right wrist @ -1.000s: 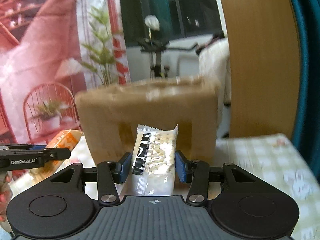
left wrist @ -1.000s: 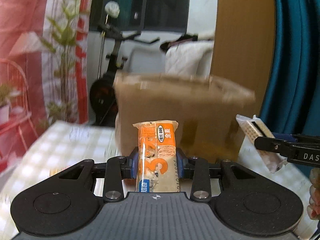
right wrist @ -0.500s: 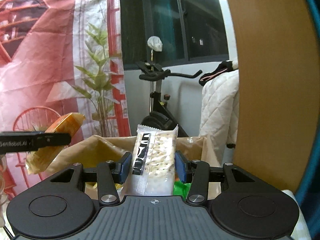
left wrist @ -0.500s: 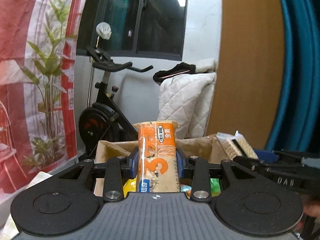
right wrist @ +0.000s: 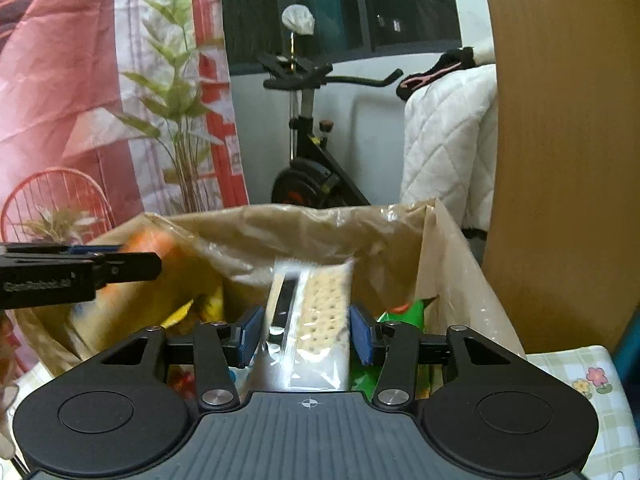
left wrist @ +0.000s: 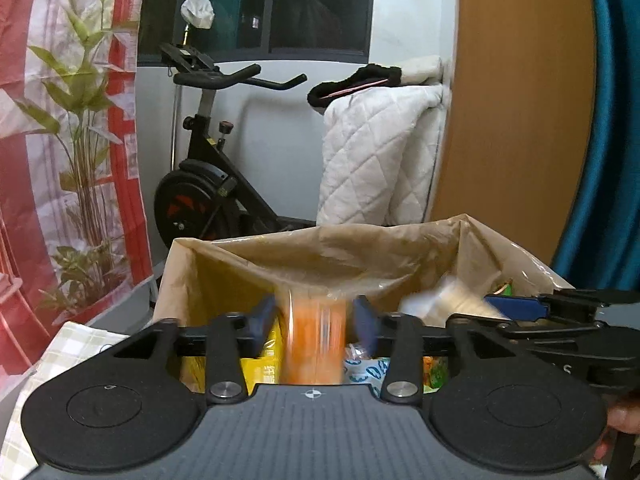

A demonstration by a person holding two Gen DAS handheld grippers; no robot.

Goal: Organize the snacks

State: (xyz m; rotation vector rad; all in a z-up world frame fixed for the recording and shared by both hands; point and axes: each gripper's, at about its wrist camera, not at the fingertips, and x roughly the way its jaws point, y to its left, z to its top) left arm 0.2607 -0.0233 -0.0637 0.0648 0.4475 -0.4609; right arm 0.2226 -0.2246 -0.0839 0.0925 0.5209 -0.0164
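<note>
Left gripper [left wrist: 316,318]: spread apart over the open box, blue pads clear of the orange snack pack on both sides.
Orange snack pack [left wrist: 314,344]: blurred, between the left fingers but untouched, low inside the box mouth.
Right gripper [right wrist: 306,334]: parted, narrow gaps showing beside the cracker pack; no firm hold visible.
Cracker pack [right wrist: 310,320]: clear wrapper with pale crackers, upright between the right pads, lower end down in the box.
Cardboard box [right wrist: 320,228]: brown, lined with clear plastic, open on top, holding yellow and green packets.
Surface [right wrist: 580,380]: covered by a checked floral cloth, beneath the box.
Exercise bike [left wrist: 208,184]: behind the box, beside a white quilted blanket [left wrist: 380,156].
</note>
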